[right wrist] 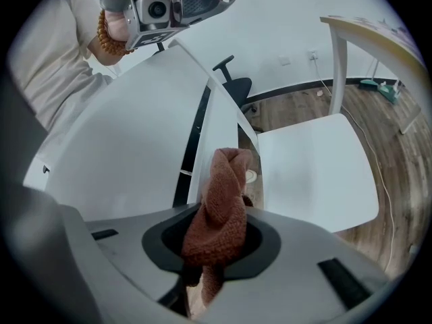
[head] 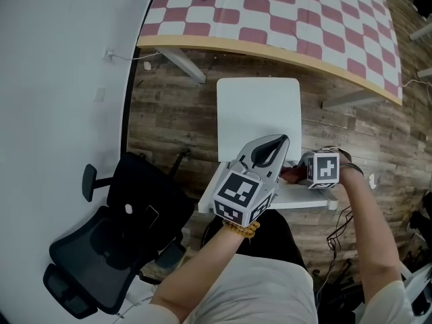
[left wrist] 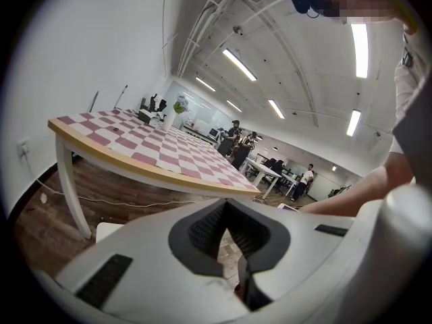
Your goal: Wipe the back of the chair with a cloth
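Head view: left gripper (head: 270, 147) hangs over the chair's (head: 256, 110) back. Right gripper (head: 312, 171) is just beside it, cloth (head: 290, 175) at the chair's back edge.
Left gripper view: jaws look closed, nothing held.
Right gripper view: jaws clamped on the twisted cloth.
Risk: the bunched cloth wipes poorly or pulls loose, and the unsteadied chair shifts.

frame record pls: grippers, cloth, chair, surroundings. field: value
left gripper: shut, empty, held above the backrest
right gripper: shut on cloth, at the backrest's edge
cloth: rust-brown, bunched, sticking out past the jaws; contact with backrest unclear
chair: white, facing the table
table: red-and-white check top
other: black office chair to the person's left, wood floor
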Available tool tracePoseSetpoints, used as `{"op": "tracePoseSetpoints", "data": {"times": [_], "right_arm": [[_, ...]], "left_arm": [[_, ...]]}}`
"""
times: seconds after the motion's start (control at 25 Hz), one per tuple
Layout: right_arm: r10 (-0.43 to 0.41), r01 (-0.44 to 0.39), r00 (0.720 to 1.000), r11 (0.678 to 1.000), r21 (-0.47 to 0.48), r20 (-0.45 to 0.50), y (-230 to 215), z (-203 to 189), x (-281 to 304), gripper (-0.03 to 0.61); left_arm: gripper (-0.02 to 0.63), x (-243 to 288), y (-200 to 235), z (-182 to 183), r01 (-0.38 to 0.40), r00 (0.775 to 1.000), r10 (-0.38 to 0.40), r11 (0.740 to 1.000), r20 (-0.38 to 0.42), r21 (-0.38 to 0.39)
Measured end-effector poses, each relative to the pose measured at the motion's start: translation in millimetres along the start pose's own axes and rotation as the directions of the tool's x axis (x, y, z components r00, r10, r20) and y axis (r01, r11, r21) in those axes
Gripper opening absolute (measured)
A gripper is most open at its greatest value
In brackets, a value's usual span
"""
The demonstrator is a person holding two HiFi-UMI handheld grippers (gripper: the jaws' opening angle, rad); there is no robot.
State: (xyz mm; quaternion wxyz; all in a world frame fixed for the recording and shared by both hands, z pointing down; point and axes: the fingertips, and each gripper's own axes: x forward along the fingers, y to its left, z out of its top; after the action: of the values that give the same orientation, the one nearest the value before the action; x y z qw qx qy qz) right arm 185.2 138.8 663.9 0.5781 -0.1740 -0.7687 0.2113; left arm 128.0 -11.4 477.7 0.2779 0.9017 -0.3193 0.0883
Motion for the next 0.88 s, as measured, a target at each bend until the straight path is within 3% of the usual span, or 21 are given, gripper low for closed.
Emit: {"op": "tracePoseSetpoints", "data": {"times": [0.64,0.88], "right_arm": [[0.022,-0.022,1.0,1.0,0.002,0.014,41.5,4.0,-50.8,0.1],[0.059,-0.057,0.996,0.998,-0.032,0.07,63.5,23.0,-82.3,0.1]], "left_arm": [[0.012,-17.9,-21.1,33.8,0.003,1.0,-0.004,0.999,0.028,0.036],[0.012,-26.0,-25.5,45.8,0.004,0.999,-0.006,0.999,0.031,0.051]]}}
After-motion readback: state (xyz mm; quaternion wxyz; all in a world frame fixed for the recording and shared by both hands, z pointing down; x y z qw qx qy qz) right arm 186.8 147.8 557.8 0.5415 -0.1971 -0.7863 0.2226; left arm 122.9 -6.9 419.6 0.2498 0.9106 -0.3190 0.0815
